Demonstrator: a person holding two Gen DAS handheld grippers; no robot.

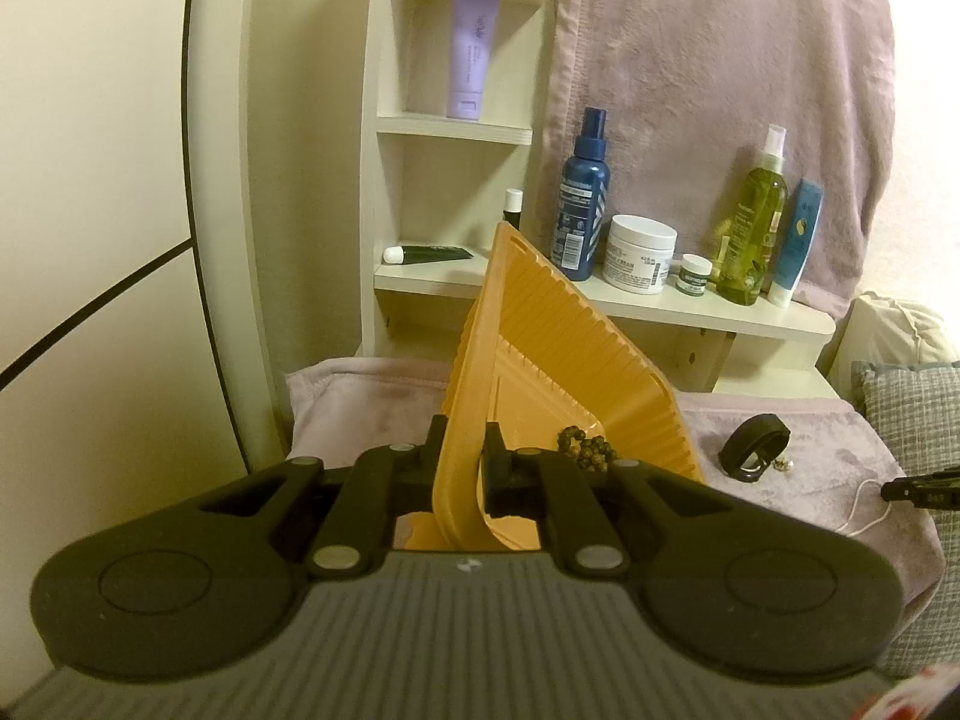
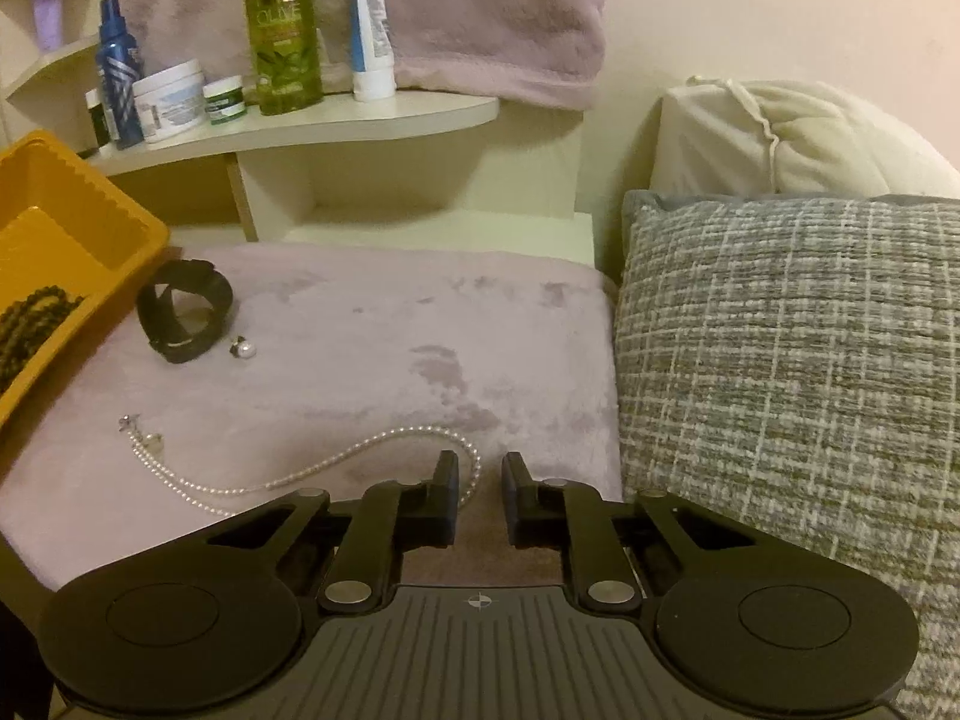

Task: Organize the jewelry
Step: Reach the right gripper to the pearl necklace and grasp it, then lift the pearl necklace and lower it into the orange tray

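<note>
My left gripper (image 1: 463,426) is shut on the near rim of an orange plastic tray (image 1: 558,330), which it holds tilted up on edge. A dark beaded bracelet (image 1: 585,447) lies inside the tray (image 2: 60,222). On the pink blanket (image 2: 360,330) rest a black band (image 2: 180,312), a small pearl earring (image 2: 245,348) and a long pearl necklace (image 2: 300,474). My right gripper (image 2: 480,459) is low over the blanket. One end of the necklace runs between its jaws, which still show a gap. The right gripper's tip (image 1: 918,489) also shows at the edge of the left wrist view.
A white shelf (image 2: 360,114) behind the blanket holds bottles, jars and tubes. A grey woven cushion (image 2: 780,360) stands close on the right of my right gripper, with a cream pillow (image 2: 780,132) behind it. A pink towel (image 1: 720,90) hangs over the shelf.
</note>
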